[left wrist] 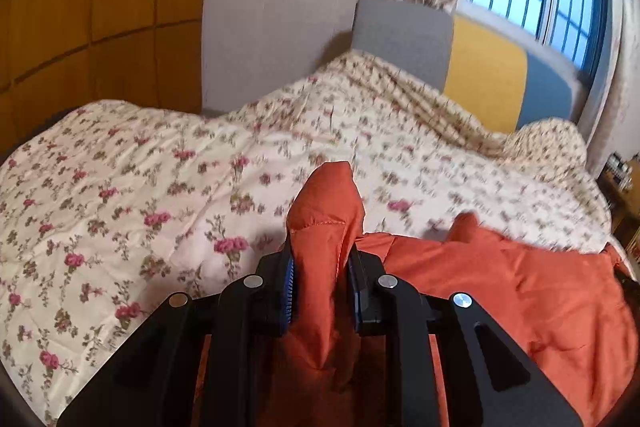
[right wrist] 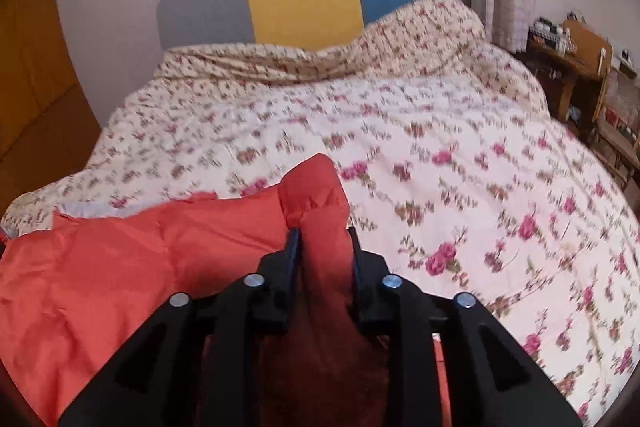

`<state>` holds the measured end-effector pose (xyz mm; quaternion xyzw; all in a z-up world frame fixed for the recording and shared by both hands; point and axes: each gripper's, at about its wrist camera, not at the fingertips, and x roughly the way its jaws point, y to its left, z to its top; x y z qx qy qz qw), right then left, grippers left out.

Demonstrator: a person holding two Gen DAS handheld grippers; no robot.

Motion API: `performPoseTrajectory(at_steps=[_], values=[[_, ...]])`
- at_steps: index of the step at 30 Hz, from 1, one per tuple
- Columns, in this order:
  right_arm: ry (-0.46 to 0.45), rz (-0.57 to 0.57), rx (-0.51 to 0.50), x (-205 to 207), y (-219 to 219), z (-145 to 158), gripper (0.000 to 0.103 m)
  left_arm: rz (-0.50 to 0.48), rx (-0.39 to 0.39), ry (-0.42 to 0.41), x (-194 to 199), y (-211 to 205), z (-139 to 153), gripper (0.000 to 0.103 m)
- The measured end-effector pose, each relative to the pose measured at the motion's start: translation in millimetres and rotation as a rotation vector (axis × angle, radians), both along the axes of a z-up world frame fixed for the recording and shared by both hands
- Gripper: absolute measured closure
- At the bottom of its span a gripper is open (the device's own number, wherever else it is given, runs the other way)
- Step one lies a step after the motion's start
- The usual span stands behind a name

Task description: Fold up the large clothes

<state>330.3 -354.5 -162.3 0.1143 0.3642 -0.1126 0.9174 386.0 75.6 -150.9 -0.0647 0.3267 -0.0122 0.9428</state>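
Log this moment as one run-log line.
task: fold large clothes | left gripper: shut on orange jacket | right gripper: shut on orange jacket | surface: floral quilt on bed

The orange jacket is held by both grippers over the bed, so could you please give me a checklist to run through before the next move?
1. Left gripper pinches a fold of the jacket: ok.
2. Right gripper has jacket fabric between its jaws: ok; how firmly, cannot tell.
3. Quilt ahead free of other items: ok.
4. Jacket spread flat between the grippers: not ok, it is bunched.
5. Sleeves and hem located: cannot tell, mostly hidden.
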Motion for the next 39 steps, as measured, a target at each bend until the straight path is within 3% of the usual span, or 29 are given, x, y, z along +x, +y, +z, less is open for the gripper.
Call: performPoseTrajectory(at_steps=[5,12,18,22,24,25,27,28,29,30,33,36,39], values=[[0.042,-0.039,0.034,5.3,-7.7,-22.7,0.072,-0.018,0.037,0.087,14.7,-11.3,-25.9,0.076],[0.103,-0.07,0.06,15.7,-13.5,-40.6,0.065,-0.027,-0.015,0.152,29.5,-7.3,-45.4,0.071],[0.12,-0.087,0.005,19.5,-7.0,-44.9,0.063,-0.022,-0.01,0.176,33.2,-9.4,-50.0,0.068],[0.123,-0.089,-0.003,20.3,-6.6,-45.3,0.061,-0.019,0.046,0.191,29.9,-15.7,-39.5,0.064],[0.121,-0.09,-0.004,20.2,-6.9,-45.3,0.06,-0.013,0.093,0.11,6.8,-22.0,-15.7,0.064],[0.121,-0.092,-0.005,20.5,-6.8,-45.3,0.059,0.003,0.096,0.011,-16.7,-26.4,3.3,0.064],[0.121,-0.096,-0.008,20.0,-6.9,-45.2,0.058,0.006,0.06,-0.113,-53.8,-36.4,28.8,0.05],[0.121,-0.1,-0.01,19.8,-6.8,-44.9,0.056,-0.006,0.032,-0.156,-67.3,-41.8,36.3,0.031],[0.12,-0.104,-0.011,19.2,-7.1,-44.5,0.054,-0.055,-0.007,-0.206,-84.8,-55.0,44.3,0.025],[0.12,-0.109,-0.012,18.7,-7.4,-44.1,0.053,-0.121,-0.011,-0.216,-92.8,-72.4,46.9,0.025],[0.116,-0.12,-0.006,16.3,-9.1,-43.2,0.048,-0.261,0.069,-0.156,-85.3,-121.1,36.5,0.025],[0.114,-0.124,0.009,15.2,-11.4,-43.3,0.046,-0.29,0.189,-0.077,-54.4,-154.2,11.8,0.026],[0.114,-0.129,0.025,15.2,-13.9,-43.9,0.046,-0.287,0.16,0.061,-18.9,-158.2,-12.6,0.026]])
